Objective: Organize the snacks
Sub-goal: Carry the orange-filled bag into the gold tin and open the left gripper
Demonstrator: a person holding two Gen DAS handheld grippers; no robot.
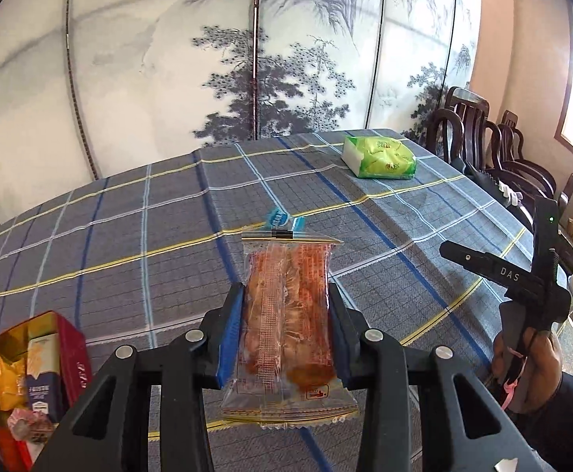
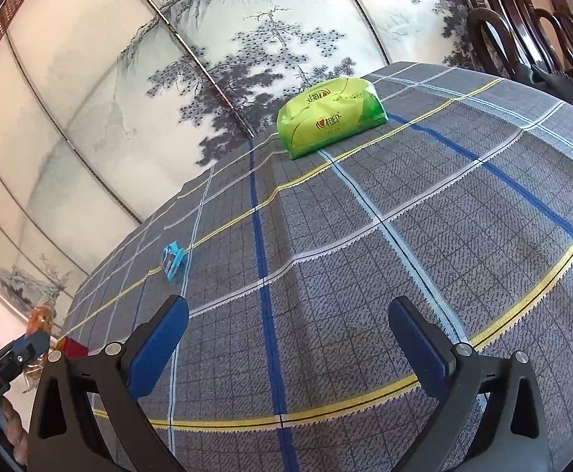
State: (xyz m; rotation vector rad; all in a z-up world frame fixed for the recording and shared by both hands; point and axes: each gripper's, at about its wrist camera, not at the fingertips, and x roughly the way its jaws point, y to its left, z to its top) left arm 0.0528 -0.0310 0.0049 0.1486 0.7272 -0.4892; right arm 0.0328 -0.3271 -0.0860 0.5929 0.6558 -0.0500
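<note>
My left gripper (image 1: 285,295) is shut on a clear packet of orange-brown snacks (image 1: 286,314), held above the checked tablecloth (image 1: 129,244). A red tin box (image 1: 38,377) holding several snack packets stands at the lower left of the left wrist view. A small blue packet (image 1: 282,219) lies on the cloth just beyond the held packet; it also shows as the blue packet (image 2: 173,261) in the right wrist view. My right gripper (image 2: 288,318) stands open over the cloth with nothing between its fingers. The held snack (image 2: 42,316) peeks in at that view's left edge.
A green tissue pack (image 1: 381,156) lies at the far side of the table, the same green pack (image 2: 331,112) in the right view. Dark wooden chairs (image 1: 495,145) line the right side. A painted folding screen (image 1: 247,59) stands behind the table. A hand (image 1: 538,373) holds the right gripper.
</note>
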